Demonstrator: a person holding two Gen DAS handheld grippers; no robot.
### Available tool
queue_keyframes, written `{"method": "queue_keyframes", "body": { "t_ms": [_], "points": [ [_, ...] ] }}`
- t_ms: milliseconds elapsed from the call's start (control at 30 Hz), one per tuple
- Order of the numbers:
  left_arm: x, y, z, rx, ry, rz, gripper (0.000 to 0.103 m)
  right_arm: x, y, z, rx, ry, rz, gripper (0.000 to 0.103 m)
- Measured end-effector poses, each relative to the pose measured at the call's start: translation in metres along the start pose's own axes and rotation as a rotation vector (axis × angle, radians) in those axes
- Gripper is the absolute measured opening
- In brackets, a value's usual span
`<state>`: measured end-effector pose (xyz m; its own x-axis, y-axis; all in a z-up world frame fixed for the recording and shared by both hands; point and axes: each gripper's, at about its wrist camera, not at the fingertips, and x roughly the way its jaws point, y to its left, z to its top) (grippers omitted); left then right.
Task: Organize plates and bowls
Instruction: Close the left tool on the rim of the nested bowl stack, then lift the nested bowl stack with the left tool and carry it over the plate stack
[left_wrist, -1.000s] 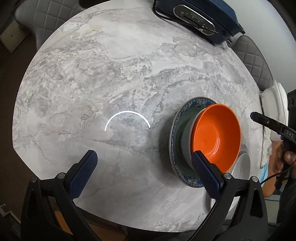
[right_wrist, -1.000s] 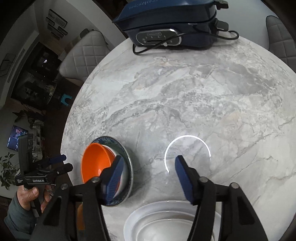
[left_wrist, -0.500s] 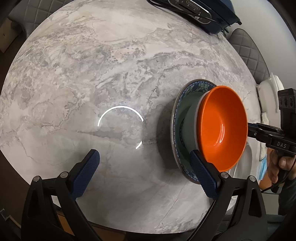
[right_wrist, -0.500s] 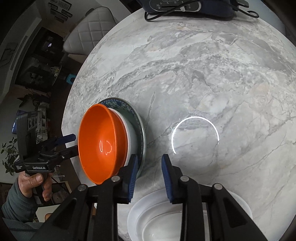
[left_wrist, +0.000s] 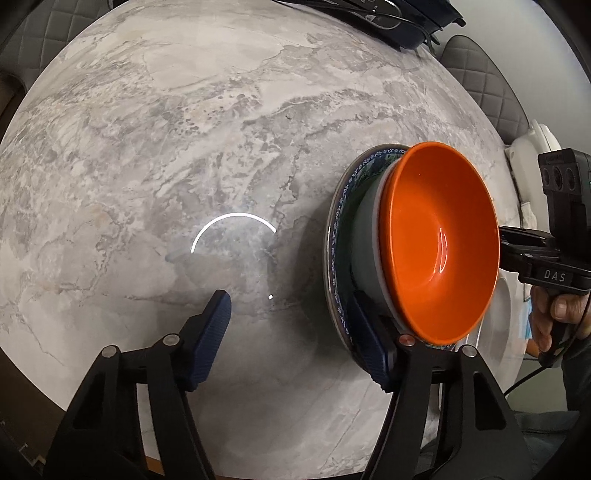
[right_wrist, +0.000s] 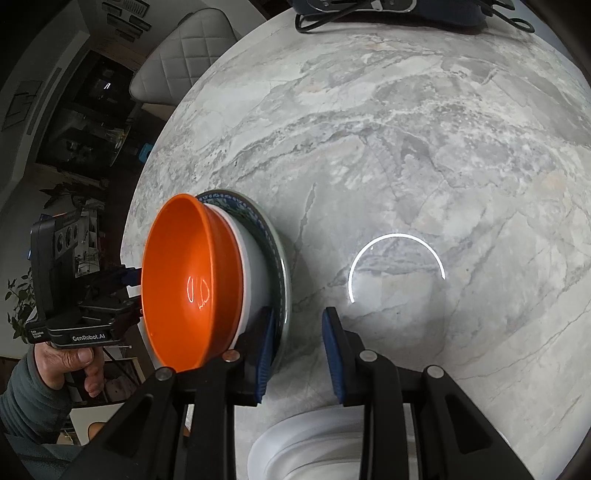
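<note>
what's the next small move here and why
Probably keep lowering both grippers until they flank the blue-rimmed plate, then close. The orange bowl is nested in a white bowl on that plate, and the left gripper and right gripper, whose jaws have just been closing, hold nothing yet.
</note>
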<state>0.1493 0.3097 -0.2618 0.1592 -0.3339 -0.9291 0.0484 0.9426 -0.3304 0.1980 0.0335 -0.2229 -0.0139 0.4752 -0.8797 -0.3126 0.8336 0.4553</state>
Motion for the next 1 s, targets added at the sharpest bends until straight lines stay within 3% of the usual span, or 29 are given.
{"method": "queue_keyframes", "body": {
  "t_ms": [100, 167, 333, 767, 1000],
  "points": [
    [0.004, -0.009, 0.006, 0.041, 0.013, -0.020, 0.038, 0.003, 0.002, 0.002, -0.016, -0.001, 0.030, 0.021],
    [0.007, -0.019, 0.010, 0.079, 0.021, -0.004, 0.032, 0.004, 0.005, 0.002, -0.031, 0.001, 0.037, 0.015],
    [0.009, -0.034, 0.013, 0.125, 0.024, 0.023, 0.015, 0.004, 0.011, 0.004, -0.042, -0.007, 0.023, 0.013],
    [0.008, -0.036, 0.014, 0.121, 0.008, 0.071, 0.014, 0.006, 0.016, 0.004, -0.031, -0.029, 0.014, 0.012],
    [-0.019, -0.038, 0.010, 0.124, -0.016, 0.063, 0.014, -0.009, 0.024, 0.005, -0.031, -0.062, 0.005, 0.012]
  ]
}}
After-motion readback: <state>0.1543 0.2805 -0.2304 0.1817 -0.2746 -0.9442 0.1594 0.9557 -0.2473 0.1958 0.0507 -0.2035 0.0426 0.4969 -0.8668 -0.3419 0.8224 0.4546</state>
